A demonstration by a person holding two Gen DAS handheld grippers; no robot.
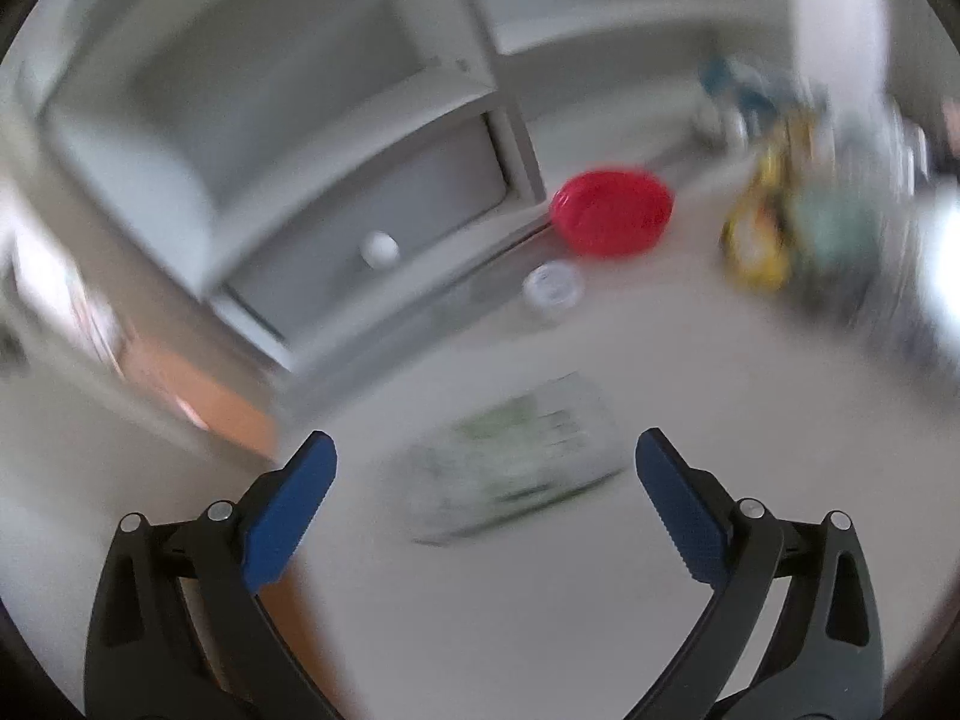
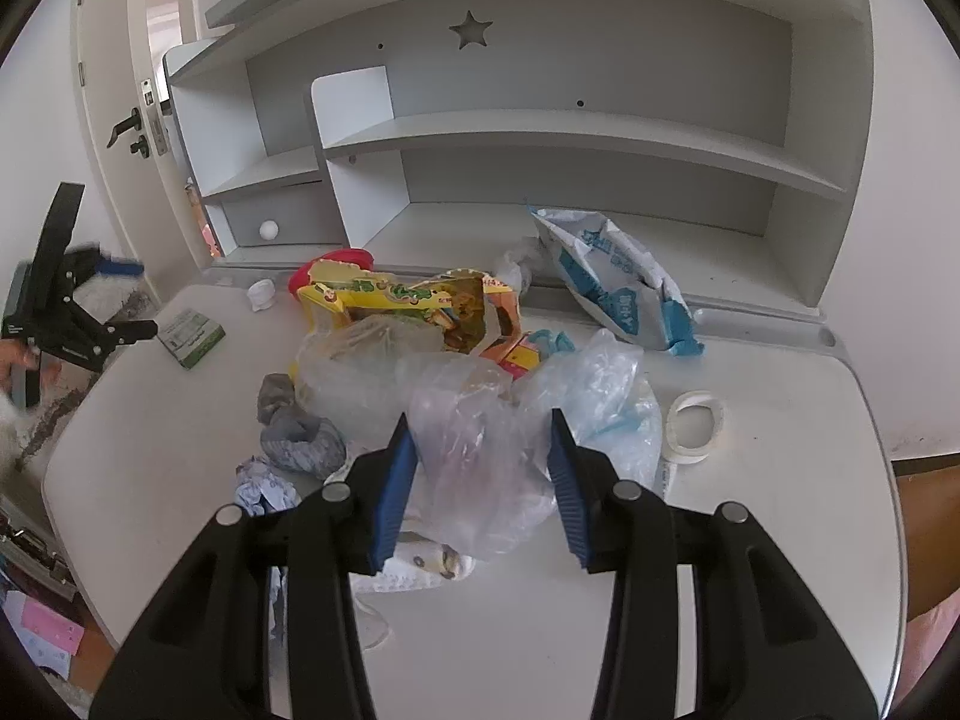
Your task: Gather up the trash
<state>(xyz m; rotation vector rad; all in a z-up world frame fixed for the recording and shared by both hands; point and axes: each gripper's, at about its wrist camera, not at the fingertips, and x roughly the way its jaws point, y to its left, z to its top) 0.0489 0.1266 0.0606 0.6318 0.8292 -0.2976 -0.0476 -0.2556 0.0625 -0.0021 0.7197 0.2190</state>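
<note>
My left gripper wide open, empty | green-printed carton lies directly ahead near desk left edge | right gripper open, straddling clear bag.

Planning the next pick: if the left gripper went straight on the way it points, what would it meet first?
Likely the small green-and-white printed box lying flat on the white desk, between the open left gripper fingers; blur hides the depth.
</note>
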